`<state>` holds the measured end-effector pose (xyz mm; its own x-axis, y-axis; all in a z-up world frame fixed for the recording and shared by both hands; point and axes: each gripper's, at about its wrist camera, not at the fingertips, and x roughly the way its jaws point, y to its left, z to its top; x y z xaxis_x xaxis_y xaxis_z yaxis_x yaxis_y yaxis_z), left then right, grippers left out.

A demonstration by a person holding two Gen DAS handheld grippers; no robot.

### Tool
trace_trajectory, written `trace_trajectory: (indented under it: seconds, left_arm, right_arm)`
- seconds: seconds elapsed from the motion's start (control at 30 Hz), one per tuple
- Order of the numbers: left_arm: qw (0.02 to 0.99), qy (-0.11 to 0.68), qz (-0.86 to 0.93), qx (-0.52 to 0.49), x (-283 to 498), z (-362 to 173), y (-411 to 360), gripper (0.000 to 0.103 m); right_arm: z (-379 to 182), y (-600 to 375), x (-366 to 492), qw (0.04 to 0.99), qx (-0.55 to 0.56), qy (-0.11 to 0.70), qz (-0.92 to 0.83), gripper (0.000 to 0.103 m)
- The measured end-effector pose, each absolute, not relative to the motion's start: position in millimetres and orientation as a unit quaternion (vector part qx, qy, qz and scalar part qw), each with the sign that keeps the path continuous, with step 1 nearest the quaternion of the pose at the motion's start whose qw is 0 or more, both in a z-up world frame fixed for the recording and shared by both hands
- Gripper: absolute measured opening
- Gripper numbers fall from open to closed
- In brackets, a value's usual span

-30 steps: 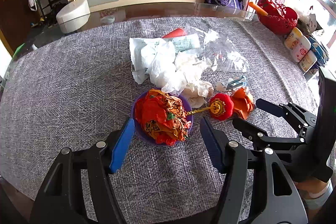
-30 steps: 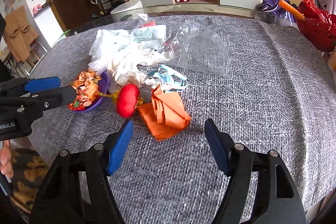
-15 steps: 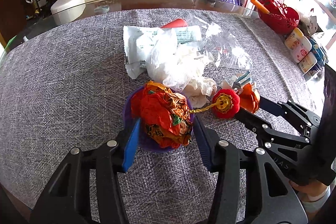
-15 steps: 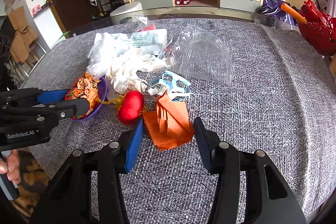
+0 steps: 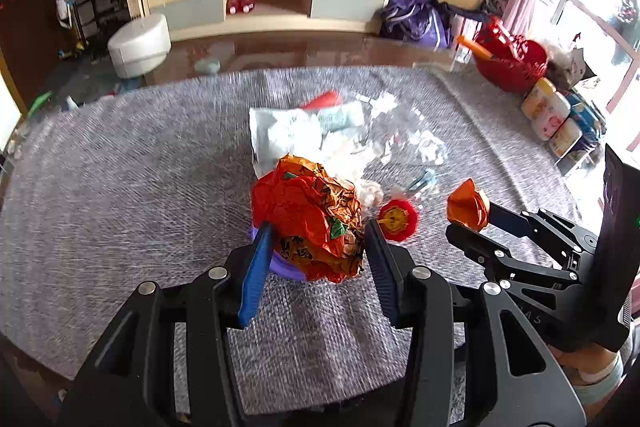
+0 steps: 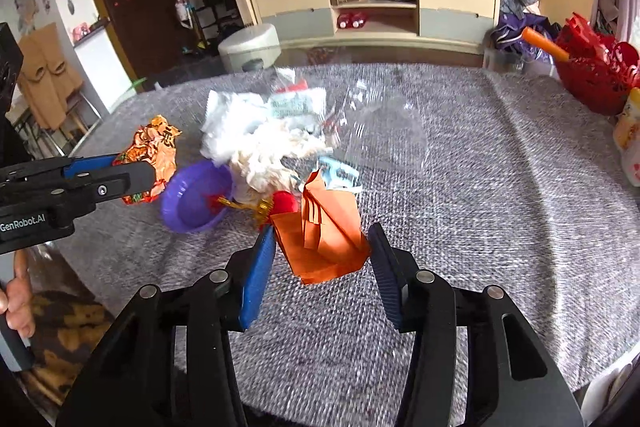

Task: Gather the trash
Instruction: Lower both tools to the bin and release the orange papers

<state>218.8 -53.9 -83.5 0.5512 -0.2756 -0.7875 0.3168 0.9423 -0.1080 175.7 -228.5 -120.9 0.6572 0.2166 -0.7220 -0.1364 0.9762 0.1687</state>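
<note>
My left gripper (image 5: 316, 251) is shut on a crumpled red-orange wrapper (image 5: 310, 215) and holds it above a purple bowl (image 6: 196, 197); the wrapper also shows in the right wrist view (image 6: 154, 155). My right gripper (image 6: 322, 255) is shut on folded orange paper (image 6: 324, 231), lifted off the cloth; it also shows in the left wrist view (image 5: 468, 205). A red ornament with a gold tassel (image 5: 398, 219) lies between them, its tassel in the bowl.
A pile of white tissue and plastic bags (image 6: 264, 135), clear plastic film (image 6: 380, 131) and a blue mask (image 6: 338, 171) lie on the grey tablecloth (image 6: 500, 187). A red basket (image 6: 596, 71) and bottles (image 5: 556, 119) stand at the right edge.
Both grippers closed on their items. The left lifted the wrapper out of the purple bowl. The right raised the orange paper off the cloth.
</note>
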Motion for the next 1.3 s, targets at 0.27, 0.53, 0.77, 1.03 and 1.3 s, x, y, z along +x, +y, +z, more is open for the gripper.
trace_trajectory:
  seconds: [0.27, 0.53, 0.77, 1.03, 1.3]
  left_arm:
    - [0.896, 0.412, -0.162, 0.037, 165.3, -46.4, -48.2, 0.044]
    - [0.9, 0.404, -0.162, 0.032, 106.6, -37.1, -36.1, 0.044]
    - [0.892, 0.419, -0.166, 0.026, 57.9, -56.9, -27.3, 0.045]
    - [0.865, 0.468, -0.181, 0.017, 26.7, -113.6, -20.6, 0.045]
    - [0.831, 0.525, -0.184, 0.007, 13.1, -177.9, -21.5, 0.045]
  right_arm:
    - [-85.5, -228.3, 133.3, 0.92, 0.057, 0.378, 0.091, 0.049]
    - [-65.8, -222.0, 81.0, 0.923, 0.06, 0.367, 0.098, 0.049]
    - [-78.2, -206.6, 39.9, 0.916, 0.047, 0.383, 0.11, 0.049]
    - [-120.7, -197.6, 18.5, 0.892, 0.068, 0.431, 0.117, 0.049]
    - [-169.8, -190.5, 13.2, 0.866, 0.076, 0.482, 0.108, 0.049]
